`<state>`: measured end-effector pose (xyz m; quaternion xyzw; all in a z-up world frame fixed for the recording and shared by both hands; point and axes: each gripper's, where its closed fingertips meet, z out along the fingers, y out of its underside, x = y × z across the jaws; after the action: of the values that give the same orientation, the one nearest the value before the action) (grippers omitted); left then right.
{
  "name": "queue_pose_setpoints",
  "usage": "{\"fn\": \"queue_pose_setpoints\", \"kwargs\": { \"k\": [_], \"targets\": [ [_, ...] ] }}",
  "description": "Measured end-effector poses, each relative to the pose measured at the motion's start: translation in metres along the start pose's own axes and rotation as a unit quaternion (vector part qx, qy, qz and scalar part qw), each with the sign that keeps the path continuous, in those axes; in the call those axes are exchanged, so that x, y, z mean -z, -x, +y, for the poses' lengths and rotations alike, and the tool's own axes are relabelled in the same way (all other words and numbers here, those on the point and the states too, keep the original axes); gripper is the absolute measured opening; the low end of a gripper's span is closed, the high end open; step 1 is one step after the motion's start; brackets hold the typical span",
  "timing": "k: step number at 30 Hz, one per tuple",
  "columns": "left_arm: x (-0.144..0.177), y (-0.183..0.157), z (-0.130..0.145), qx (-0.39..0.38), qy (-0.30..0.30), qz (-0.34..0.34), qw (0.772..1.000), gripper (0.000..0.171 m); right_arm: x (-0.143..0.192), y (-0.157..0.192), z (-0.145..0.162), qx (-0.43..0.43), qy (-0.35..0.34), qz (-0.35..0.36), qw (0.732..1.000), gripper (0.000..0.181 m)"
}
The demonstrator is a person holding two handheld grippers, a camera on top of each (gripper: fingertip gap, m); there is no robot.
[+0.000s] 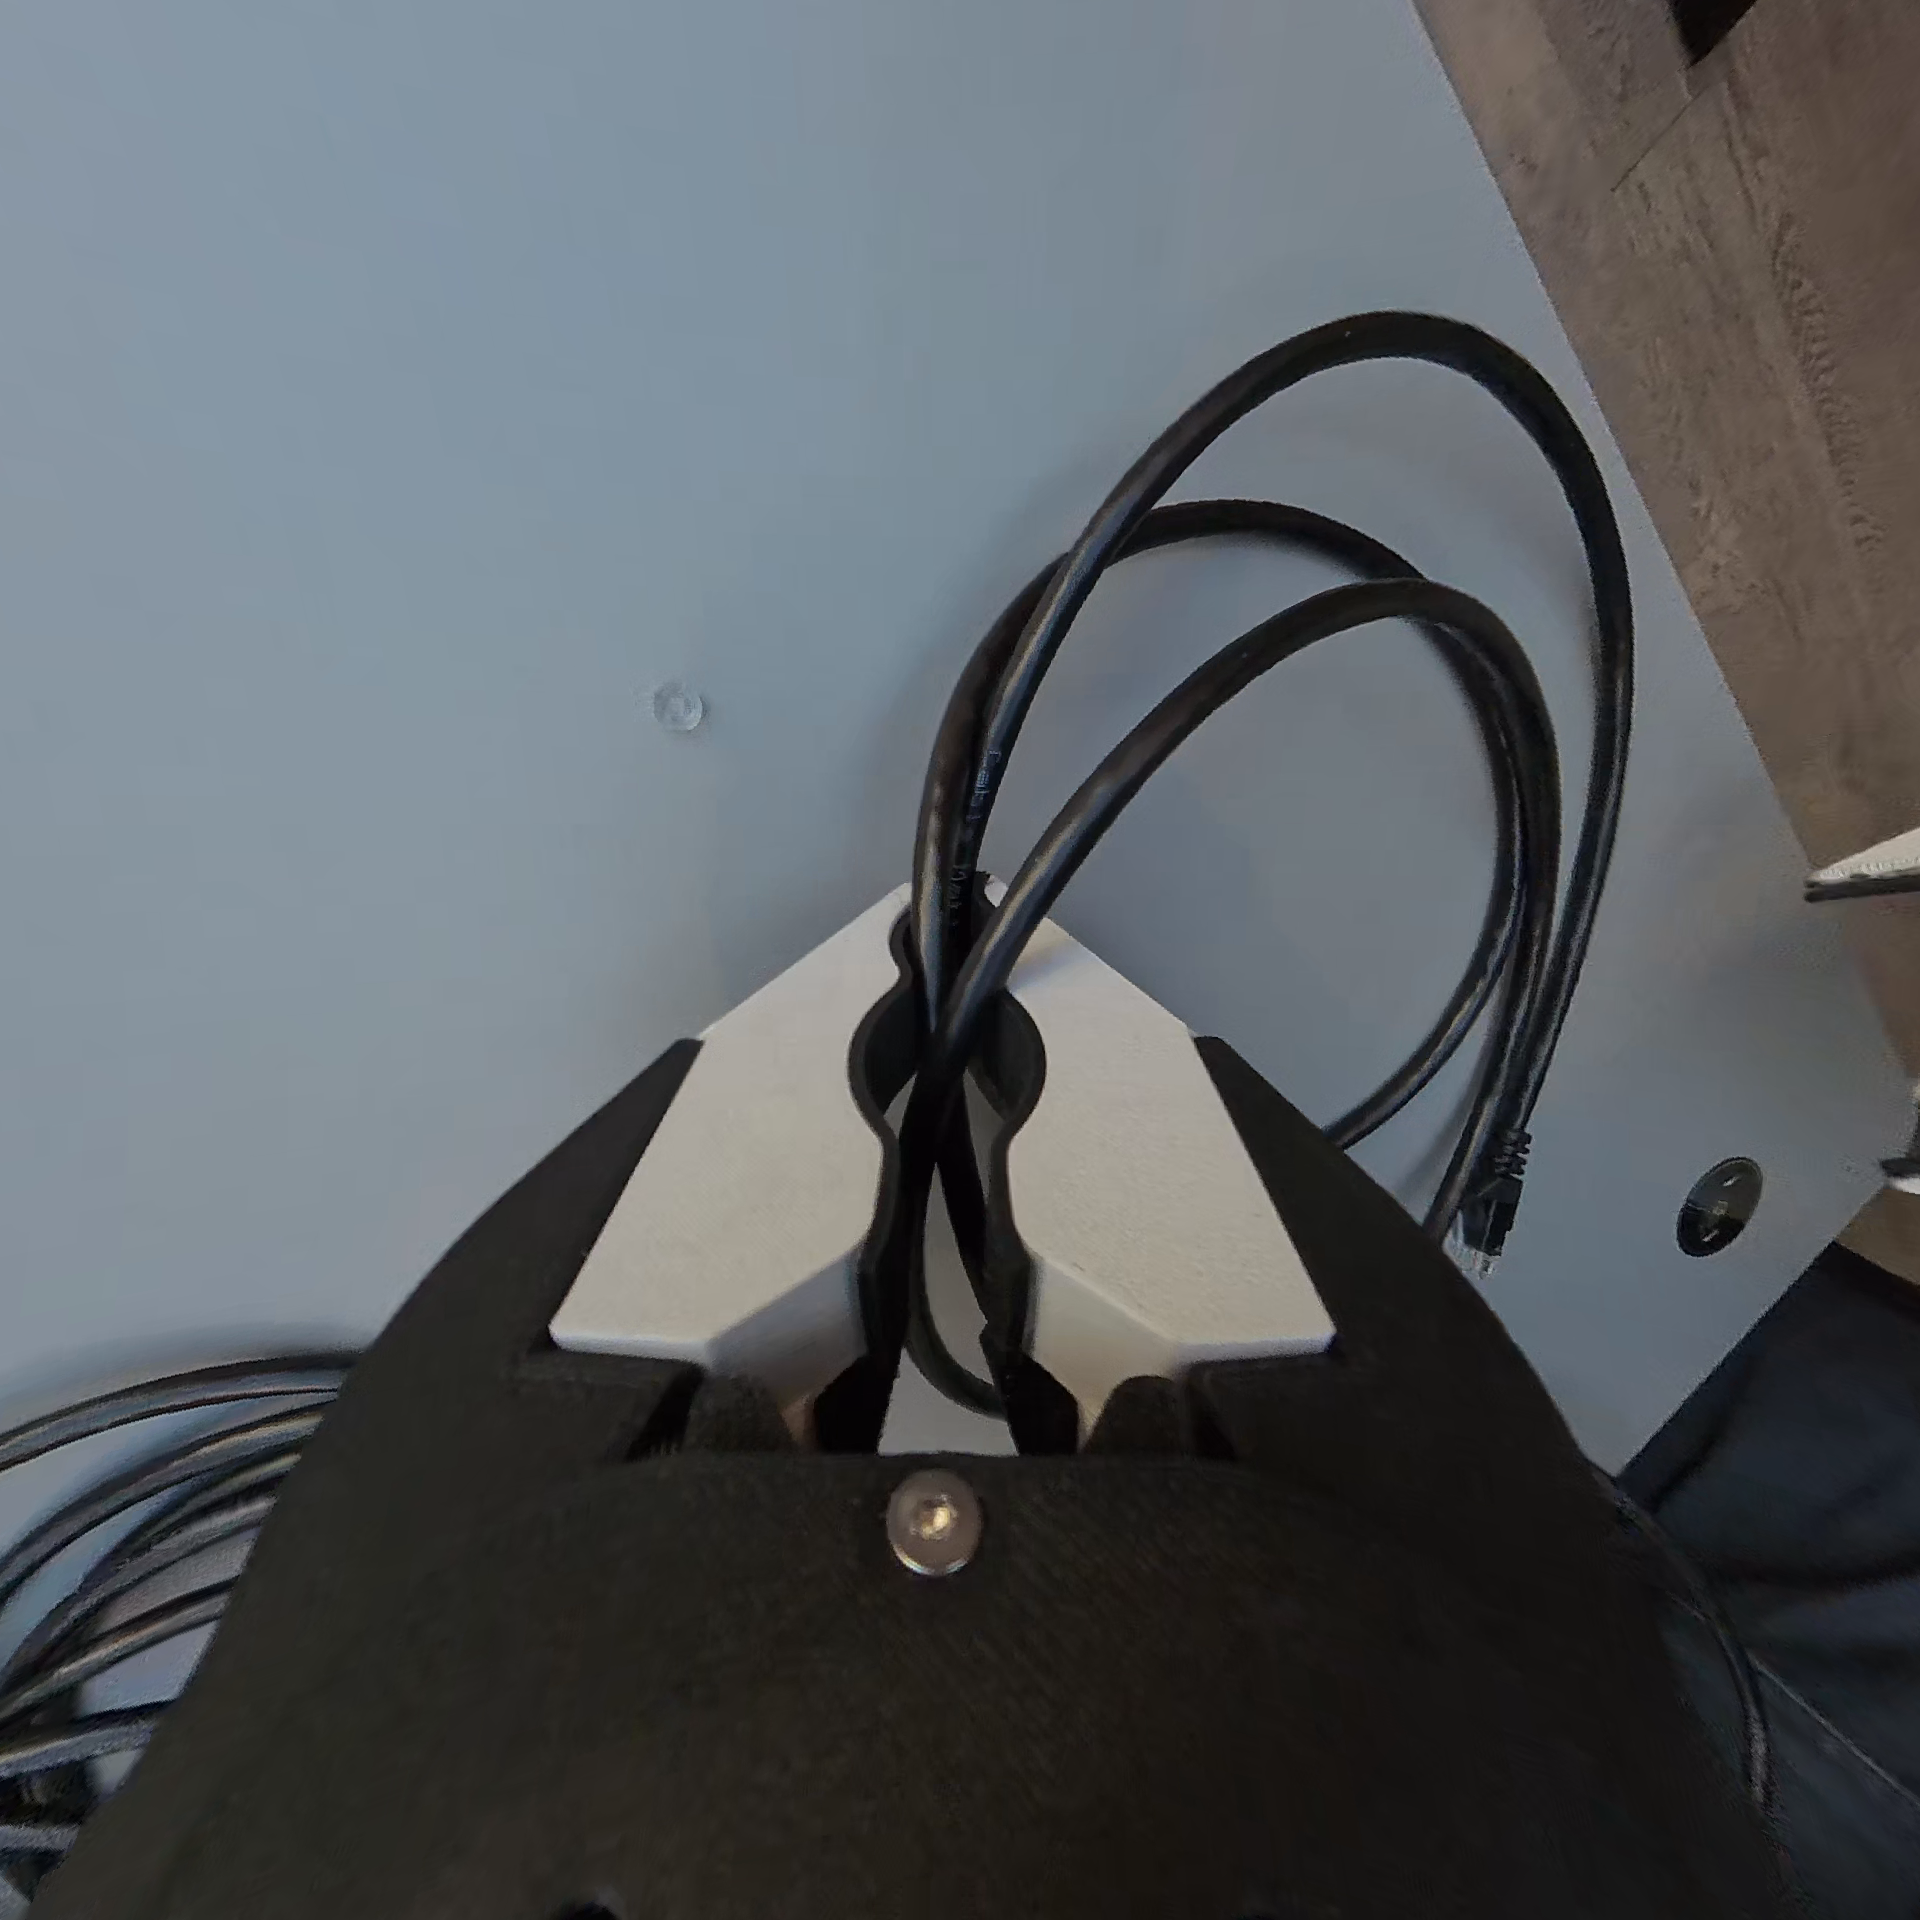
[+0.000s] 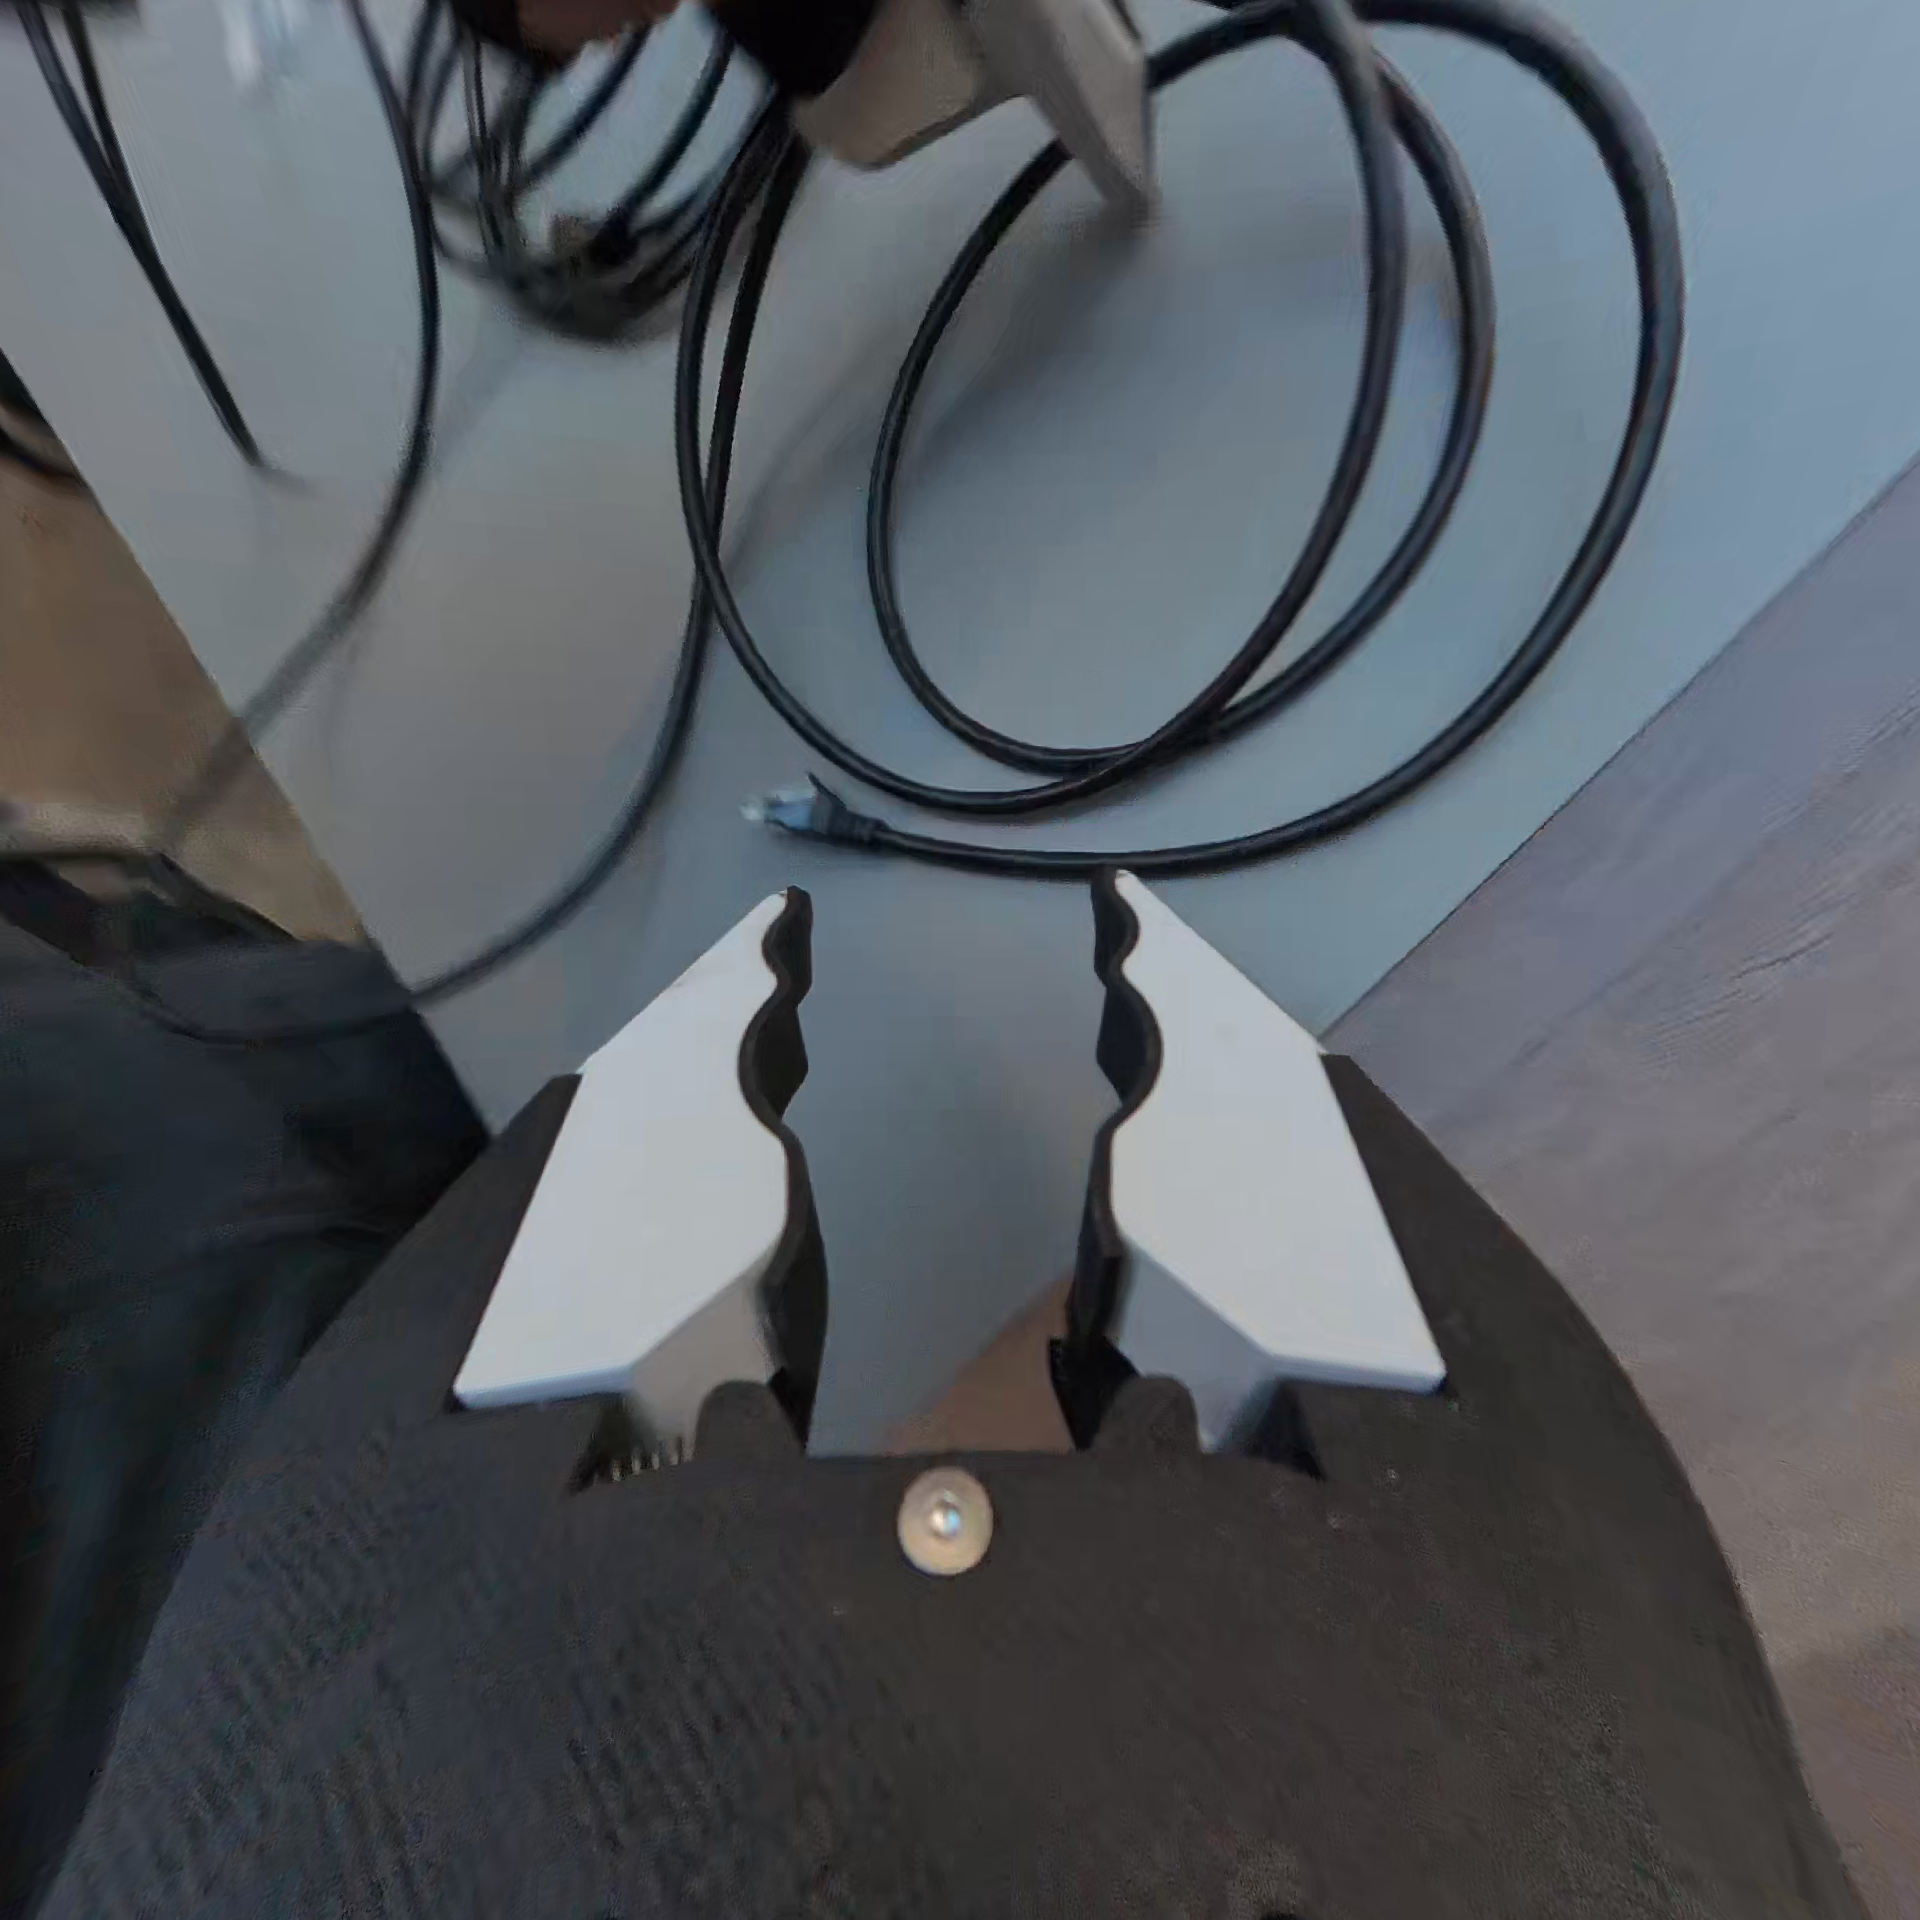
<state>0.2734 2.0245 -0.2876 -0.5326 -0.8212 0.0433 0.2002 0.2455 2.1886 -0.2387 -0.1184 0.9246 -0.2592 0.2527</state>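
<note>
My left gripper [image 1: 948,914] is shut on a black network cable [image 1: 1351,613], with several strands crossing between its jaws. The cable loops out ahead and to the right over a pale grey table [image 1: 416,416], and its plug [image 1: 1491,1205] lies at the right. In the right wrist view my right gripper [image 2: 948,894] is open and empty, just short of the same cable's plug [image 2: 810,816] and loops [image 2: 1195,748] on the table [image 2: 1039,520]. The left gripper [image 2: 997,94] shows at the top of that view, holding the loops.
A bundle of more black cables [image 1: 135,1496] lies at the lower left, and it also shows in the right wrist view [image 2: 561,229]. The table edge runs along a wood-look floor [image 1: 1714,416] at the right [image 2: 1662,935]. A round black fitting [image 1: 1720,1221] sits near the table corner.
</note>
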Motion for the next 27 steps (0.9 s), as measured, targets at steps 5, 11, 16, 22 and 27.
{"fn": "queue_pose_setpoints", "kwargs": {
  "k": [5,11,16,22,27],
  "targets": [
    [0.000,0.000,0.001,0.040,0.013,0.009,0.999,0.002,-0.021,0.003,0.007,0.426,0.094,0.025,0.899,0.073],
    [0.000,0.000,0.001,0.039,0.012,-0.063,0.997,0.003,-0.058,0.008,0.008,0.451,0.143,-0.063,0.879,0.073],
    [-0.001,0.000,0.001,0.059,-0.004,-0.085,0.995,0.004,-0.067,0.006,0.004,0.417,0.125,-0.071,0.897,0.032],
    [0.018,0.010,0.005,0.102,-0.012,-0.050,0.993,0.039,-0.066,0.006,0.003,0.348,0.115,-0.080,0.927,0.016],
    [0.089,0.018,0.029,0.171,-0.101,-0.031,0.980,0.039,-0.066,0.006,0.001,0.278,0.094,-0.087,0.952,0.008]
  ]
}}
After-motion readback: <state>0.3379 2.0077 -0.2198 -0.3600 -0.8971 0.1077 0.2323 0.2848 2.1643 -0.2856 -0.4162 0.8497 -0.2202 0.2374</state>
